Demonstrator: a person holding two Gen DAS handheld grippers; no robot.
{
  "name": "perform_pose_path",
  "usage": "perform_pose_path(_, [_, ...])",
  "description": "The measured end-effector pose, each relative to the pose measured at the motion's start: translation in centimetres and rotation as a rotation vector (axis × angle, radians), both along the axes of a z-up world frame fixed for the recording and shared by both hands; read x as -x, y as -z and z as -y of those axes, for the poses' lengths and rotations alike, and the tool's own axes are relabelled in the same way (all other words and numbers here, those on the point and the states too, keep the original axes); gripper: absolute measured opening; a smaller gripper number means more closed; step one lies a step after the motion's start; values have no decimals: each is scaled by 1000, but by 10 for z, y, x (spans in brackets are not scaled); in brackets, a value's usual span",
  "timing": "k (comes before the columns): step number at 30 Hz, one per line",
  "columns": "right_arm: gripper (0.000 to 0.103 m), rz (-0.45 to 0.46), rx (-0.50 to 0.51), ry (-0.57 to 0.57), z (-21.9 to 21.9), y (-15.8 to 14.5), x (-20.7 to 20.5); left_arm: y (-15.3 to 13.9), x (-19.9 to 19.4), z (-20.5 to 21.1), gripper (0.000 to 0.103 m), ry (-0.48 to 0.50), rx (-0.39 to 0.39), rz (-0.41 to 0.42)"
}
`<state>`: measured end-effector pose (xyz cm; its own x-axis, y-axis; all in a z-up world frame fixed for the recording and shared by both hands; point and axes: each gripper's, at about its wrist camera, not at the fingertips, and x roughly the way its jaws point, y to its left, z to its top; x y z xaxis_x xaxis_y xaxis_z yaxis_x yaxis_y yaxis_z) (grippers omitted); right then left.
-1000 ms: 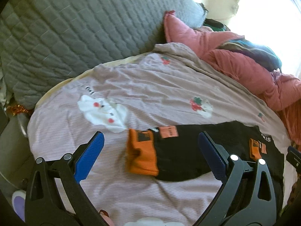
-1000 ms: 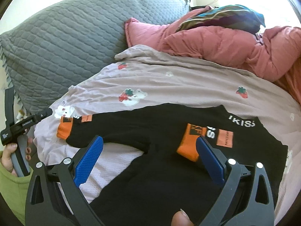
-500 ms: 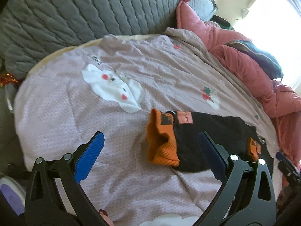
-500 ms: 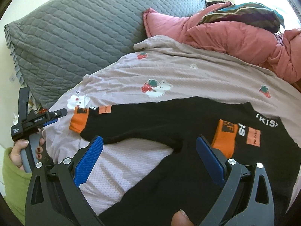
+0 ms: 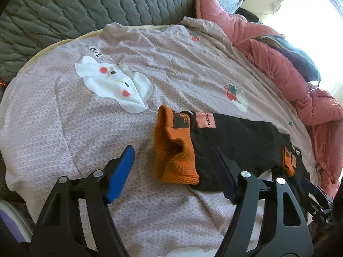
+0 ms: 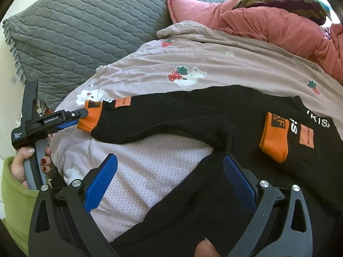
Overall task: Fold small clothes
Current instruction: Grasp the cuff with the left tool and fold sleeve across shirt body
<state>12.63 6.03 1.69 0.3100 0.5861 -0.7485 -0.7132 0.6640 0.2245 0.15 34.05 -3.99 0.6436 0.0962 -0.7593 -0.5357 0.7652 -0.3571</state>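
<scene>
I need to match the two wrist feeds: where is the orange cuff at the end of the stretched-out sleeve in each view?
Left wrist: the orange cuff is at centre, between the left tongs, whose jaws are closing.
Right wrist: the same cuff is at mid-left, by the left tongs' tips.
Shared landmark: the white bear print on the bedsheet beside the cuff.

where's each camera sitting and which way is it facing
Left wrist: on the left tongs, looking down along them at the sleeve's orange cuff; only the tongs show, closing, cuff between them.
Right wrist: on the right tongs, looking down over the black top; a thumb tip, the left hand and a green sleeve show.
Shared: top, cuff, pink sheet, grey pillow.
</scene>
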Motion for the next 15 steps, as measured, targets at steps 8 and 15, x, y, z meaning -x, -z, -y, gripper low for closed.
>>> perform_pose_path(8, [98, -12, -8, 40, 11, 3, -7, 6, -12, 5, 12, 34, -8, -30])
perform_pose_path(15, [98, -9, -28, 87, 34, 0, -14, -12, -7, 17, 7, 63, -50, 49])
